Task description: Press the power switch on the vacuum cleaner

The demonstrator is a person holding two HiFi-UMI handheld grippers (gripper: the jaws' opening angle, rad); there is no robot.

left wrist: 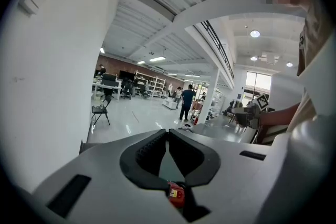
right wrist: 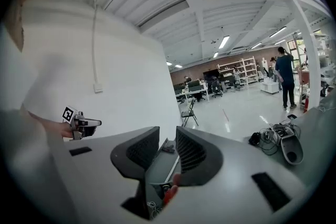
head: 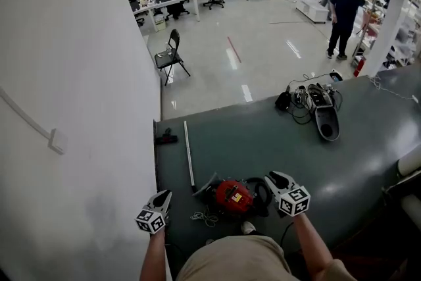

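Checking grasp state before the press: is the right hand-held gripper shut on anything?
No, in the right gripper view the right hand-held gripper has its jaws apart, with nothing clamped between them.

Two handheld grippers, the left gripper [head: 162, 197] and the right gripper [head: 275, 179], at the near edge of a dark grey surface [head: 263, 141] bearing one red vacuum cleaner [head: 233, 197], one long pale tube [head: 189, 154], one small black object [head: 166, 137] by the left edge, one loose coil of white cord [head: 200, 216] and, towards the far right corner, one grey appliance [head: 325, 116] beside one tangle of black cables [head: 296, 102]; on the shiny floor [head: 263, 43] beyond, one black folding chair [head: 171, 54] and one person in dark clothes [head: 343, 16], with more people at the far desks [head: 168, 3] too small to count
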